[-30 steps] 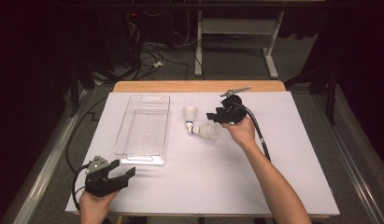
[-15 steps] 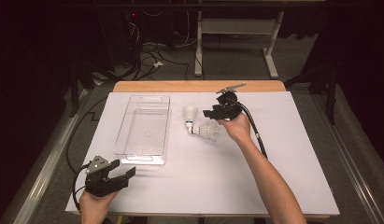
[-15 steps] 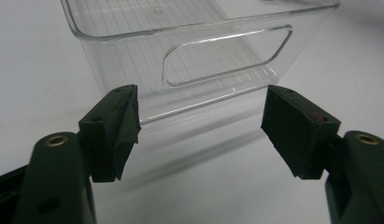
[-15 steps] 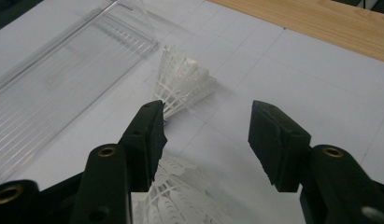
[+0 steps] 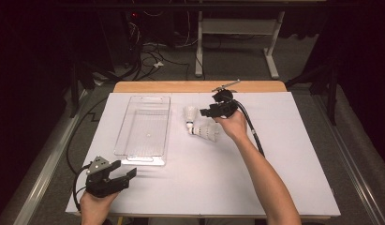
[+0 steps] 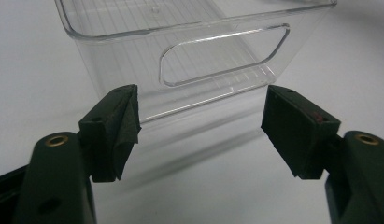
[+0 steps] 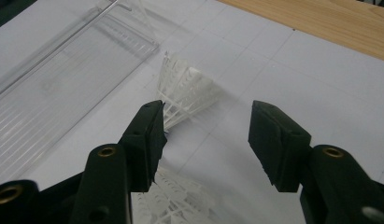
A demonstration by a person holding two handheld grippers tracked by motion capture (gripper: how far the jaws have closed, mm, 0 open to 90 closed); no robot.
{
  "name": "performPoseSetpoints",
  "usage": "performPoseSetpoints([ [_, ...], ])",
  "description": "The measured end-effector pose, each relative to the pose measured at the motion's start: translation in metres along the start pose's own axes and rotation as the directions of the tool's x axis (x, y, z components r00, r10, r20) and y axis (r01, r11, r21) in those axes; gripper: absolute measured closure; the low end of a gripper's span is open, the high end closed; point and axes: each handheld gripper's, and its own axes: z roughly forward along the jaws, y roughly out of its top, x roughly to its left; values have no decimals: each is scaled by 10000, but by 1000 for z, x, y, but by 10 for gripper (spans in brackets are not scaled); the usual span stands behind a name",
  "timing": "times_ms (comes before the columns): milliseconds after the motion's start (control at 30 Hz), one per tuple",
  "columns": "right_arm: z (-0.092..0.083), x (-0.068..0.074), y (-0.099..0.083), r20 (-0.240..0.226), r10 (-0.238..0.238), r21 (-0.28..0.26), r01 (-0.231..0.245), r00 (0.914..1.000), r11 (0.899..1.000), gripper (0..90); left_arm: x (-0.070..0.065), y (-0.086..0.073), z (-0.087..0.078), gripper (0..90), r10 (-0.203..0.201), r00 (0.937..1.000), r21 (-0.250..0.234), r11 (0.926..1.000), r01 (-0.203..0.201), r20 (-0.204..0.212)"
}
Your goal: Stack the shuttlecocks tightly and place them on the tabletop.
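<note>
Beside clear tray (image 5: 144, 125), mid-table — two white shuttlecocks (image 5: 199, 124) lying touching. Right gripper (image 7: 206, 135) hovers over them, jaws wide, nothing held. Featherlight, skirts flimsy and crushable — grip at cork end, gently. Left gripper (image 6: 201, 126) wide too, empty.

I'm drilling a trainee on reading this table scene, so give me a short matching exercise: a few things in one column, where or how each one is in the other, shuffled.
Things:
1. clear plastic bin
2. two white shuttlecocks
3. left gripper
4. right gripper

Places or states:
A. near edge of the table, jaws open toward the bin's handle end
B. lying on the white sheet to the right of the bin
C. open above the shuttlecocks, gripping nothing
D. empty, on the left half of the sheet

Pairs: 1-D, 2-B, 3-A, 4-C
</note>
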Motion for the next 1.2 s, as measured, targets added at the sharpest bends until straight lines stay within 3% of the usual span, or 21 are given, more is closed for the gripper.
performPoseSetpoints([
  [600, 15, -3, 14, -63, 122, 183, -121, 9999, 9998, 457, 0, 0, 0, 287, -18, 10000, 7, 10000, 18, 13],
  [1200, 32, 4, 31, -56, 28, 551, -25, 10000, 9985, 453, 0, 0, 0, 287, 15, 10000, 2, 10000, -15, 29],
])
